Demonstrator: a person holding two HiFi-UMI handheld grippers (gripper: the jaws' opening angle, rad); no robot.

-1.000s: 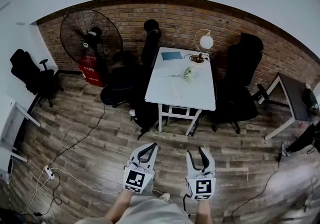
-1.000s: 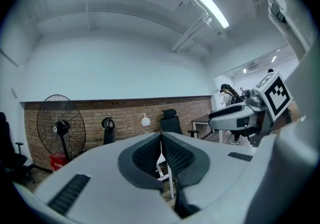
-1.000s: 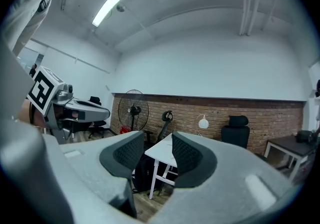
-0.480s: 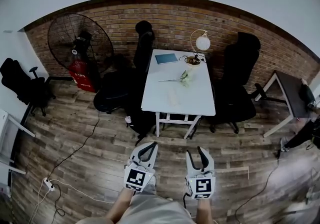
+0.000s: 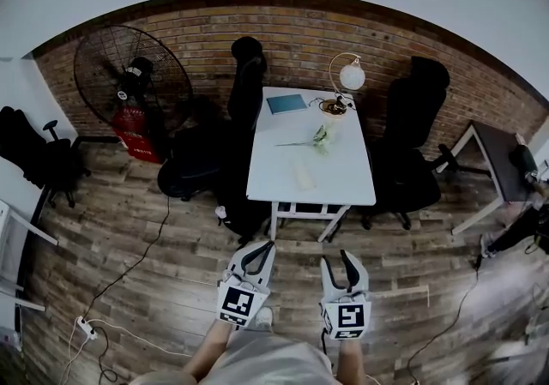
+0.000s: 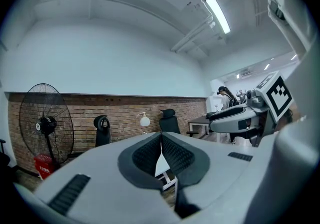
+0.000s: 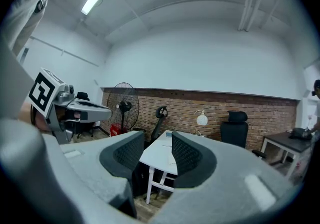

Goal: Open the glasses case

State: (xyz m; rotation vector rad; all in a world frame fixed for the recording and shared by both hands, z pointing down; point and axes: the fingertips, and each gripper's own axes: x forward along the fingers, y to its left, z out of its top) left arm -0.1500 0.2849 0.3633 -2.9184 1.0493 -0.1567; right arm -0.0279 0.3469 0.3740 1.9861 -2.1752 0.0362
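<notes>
Wooden floor (image 5: 154, 246) underfoot, and the white surface (image 5: 343, 182) stands ahead, both tools well short of it. The left hand-held gripper (image 5: 262, 248) has its jaws together with nothing between them. The right hand-held gripper (image 5: 337, 261) has its jaws apart and is empty. That small pale oblong near the middle of the surface's front edge looks like the glasses case (image 5: 302, 176), though it's too small to be sure. It's probably light, stiff-shelled and a bit slick, so pin the base with one gripper and catch the lid's lip at the seam with the other.
</notes>
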